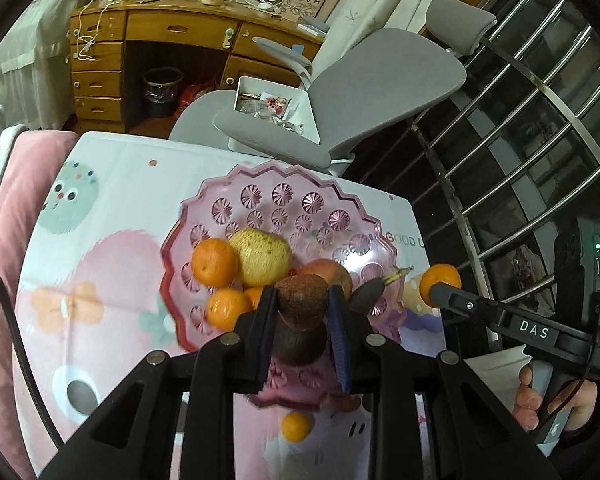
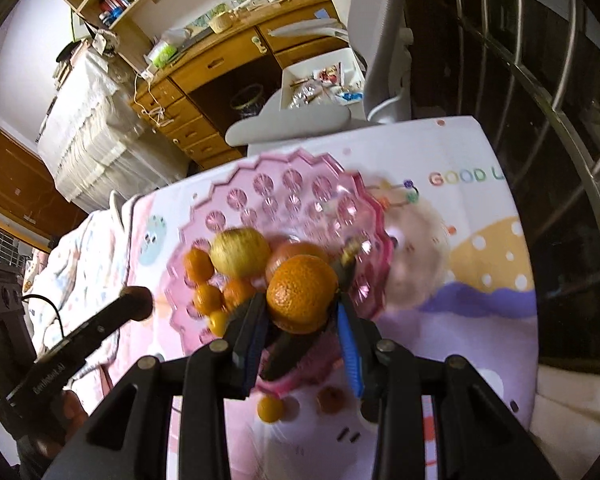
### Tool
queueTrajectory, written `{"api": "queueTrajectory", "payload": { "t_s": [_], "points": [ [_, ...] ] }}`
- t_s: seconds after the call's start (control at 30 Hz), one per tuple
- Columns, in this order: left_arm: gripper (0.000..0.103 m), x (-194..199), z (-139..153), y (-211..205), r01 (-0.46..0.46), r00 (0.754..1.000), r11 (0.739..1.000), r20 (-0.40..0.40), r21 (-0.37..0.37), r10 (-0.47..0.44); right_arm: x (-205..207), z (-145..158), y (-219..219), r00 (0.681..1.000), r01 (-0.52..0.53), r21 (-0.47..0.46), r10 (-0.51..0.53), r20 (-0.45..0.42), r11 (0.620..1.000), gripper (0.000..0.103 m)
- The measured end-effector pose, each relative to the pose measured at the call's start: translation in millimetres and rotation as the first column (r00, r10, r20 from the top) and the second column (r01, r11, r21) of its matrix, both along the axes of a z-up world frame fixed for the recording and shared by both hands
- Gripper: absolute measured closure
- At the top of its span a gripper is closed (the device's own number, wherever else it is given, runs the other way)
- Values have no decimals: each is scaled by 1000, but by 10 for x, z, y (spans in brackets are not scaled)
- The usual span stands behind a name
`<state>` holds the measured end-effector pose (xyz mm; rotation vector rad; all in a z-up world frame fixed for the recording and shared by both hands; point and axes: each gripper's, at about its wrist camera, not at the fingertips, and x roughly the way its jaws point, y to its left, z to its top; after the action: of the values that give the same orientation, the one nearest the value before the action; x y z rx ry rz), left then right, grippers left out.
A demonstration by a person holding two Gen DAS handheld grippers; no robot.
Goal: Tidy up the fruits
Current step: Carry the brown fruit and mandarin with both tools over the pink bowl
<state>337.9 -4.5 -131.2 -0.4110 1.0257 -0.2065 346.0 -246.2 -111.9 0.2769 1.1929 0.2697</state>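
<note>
A pink scalloped fruit bowl [image 1: 296,184] stands on the patterned tablecloth and also shows in the right wrist view [image 2: 284,176]. It holds a yellow pear [image 1: 262,256], several small oranges [image 1: 214,266] and a reddish apple [image 1: 332,272]. My left gripper [image 1: 302,300] is shut on a dark brown avocado [image 1: 302,304] above the bowl's near side. My right gripper [image 2: 302,300] is shut on a large orange [image 2: 302,292] over the bowl's right edge; the left wrist view shows that orange [image 1: 440,282] at the bowl's right. A banana stem [image 1: 396,274] pokes over the rim.
A small orange [image 1: 296,426] lies on the cloth in front of the bowl; the right wrist view shows two there [image 2: 271,408]. A grey office chair [image 1: 380,80] stands behind the table, a metal railing [image 1: 520,152] at the right, a pink cushion [image 1: 16,208] at the left.
</note>
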Motion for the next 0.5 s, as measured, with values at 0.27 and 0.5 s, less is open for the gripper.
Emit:
{"api": "queueTrajectory", "payload": {
  "t_s": [0.27,0.5],
  "points": [
    [79,261,-197,-121,29,999,1000,-31,-7,-29,210,-173,23,999,33,44,-32,-17,998,69],
    [70,354,-315,-232,59,996,998,-63,-13,-59,296,-277,-21,997,70,76,-68,-32,995,67]
  ]
}}
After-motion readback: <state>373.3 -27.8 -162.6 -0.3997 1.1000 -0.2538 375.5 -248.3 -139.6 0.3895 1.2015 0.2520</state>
